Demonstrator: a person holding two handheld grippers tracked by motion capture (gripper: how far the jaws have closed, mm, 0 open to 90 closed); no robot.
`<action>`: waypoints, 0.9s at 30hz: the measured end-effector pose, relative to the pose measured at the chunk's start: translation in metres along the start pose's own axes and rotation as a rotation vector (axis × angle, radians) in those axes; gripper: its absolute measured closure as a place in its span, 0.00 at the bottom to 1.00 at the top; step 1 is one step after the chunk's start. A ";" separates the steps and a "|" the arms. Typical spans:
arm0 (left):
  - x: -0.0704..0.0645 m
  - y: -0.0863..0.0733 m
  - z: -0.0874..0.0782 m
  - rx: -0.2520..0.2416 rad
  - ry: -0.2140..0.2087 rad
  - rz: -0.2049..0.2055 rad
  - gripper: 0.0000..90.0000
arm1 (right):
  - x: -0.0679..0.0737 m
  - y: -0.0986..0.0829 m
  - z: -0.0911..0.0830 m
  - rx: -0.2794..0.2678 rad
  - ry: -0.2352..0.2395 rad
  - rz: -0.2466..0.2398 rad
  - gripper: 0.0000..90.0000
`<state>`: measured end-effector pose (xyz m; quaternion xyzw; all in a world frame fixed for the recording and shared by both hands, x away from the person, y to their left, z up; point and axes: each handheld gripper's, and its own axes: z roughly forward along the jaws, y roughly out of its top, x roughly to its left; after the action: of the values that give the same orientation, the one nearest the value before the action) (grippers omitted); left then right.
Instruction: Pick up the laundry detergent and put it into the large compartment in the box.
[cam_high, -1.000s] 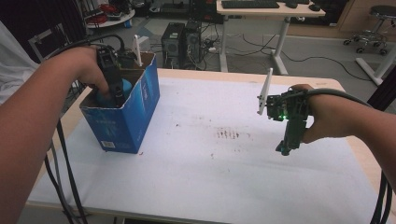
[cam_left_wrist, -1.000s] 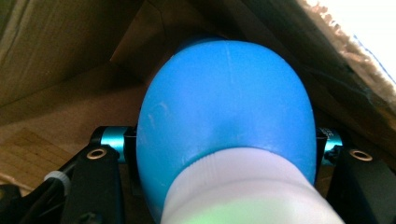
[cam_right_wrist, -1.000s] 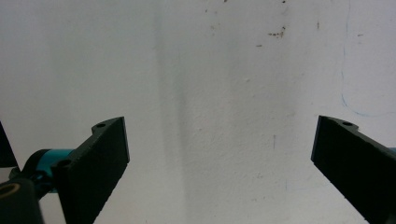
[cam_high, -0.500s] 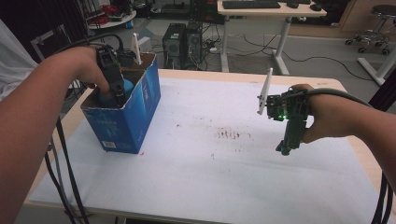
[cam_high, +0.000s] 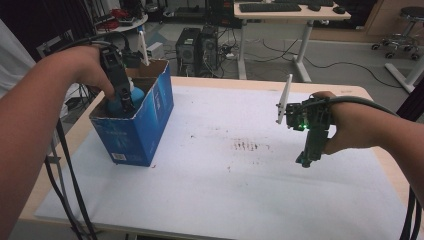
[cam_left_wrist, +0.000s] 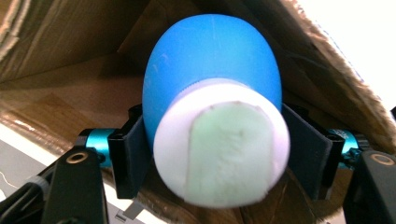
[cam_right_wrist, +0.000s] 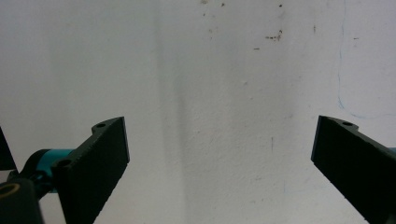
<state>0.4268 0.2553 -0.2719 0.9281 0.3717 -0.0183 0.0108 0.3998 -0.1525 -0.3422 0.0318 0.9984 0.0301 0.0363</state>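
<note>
High view: the left gripper (cam_high: 122, 97) reaches down into an open blue cardboard box (cam_high: 145, 122) standing at the left edge of the white-covered table (cam_high: 225, 190). Its jaws clamp both sides of a blue egg-shaped object with a white collar and pale green end (cam_left_wrist: 217, 116), held inside the box's brown interior. The right gripper (cam_high: 307, 157) hovers over the table's right side, jaws spread wide and empty above the bare white surface.

blue bottle (cam_high: 121, 102) half behind box wall (cam_high: 142, 125)
</note>
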 end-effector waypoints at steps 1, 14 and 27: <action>0.000 0.000 0.000 0.000 0.000 0.000 0.31 | 0.000 0.000 0.000 0.000 0.000 0.000 0.04; -0.008 -0.003 -0.024 0.010 0.012 -0.002 0.27 | 0.000 0.000 -0.001 -0.010 0.003 -0.005 0.04; -0.020 -0.004 -0.056 -0.009 0.045 0.014 0.18 | 0.001 -0.003 -0.006 -0.016 -0.002 -0.001 0.04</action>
<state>0.4111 0.2458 -0.2154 0.9308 0.3655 0.0040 0.0067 0.3981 -0.1554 -0.3364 0.0313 0.9981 0.0380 0.0376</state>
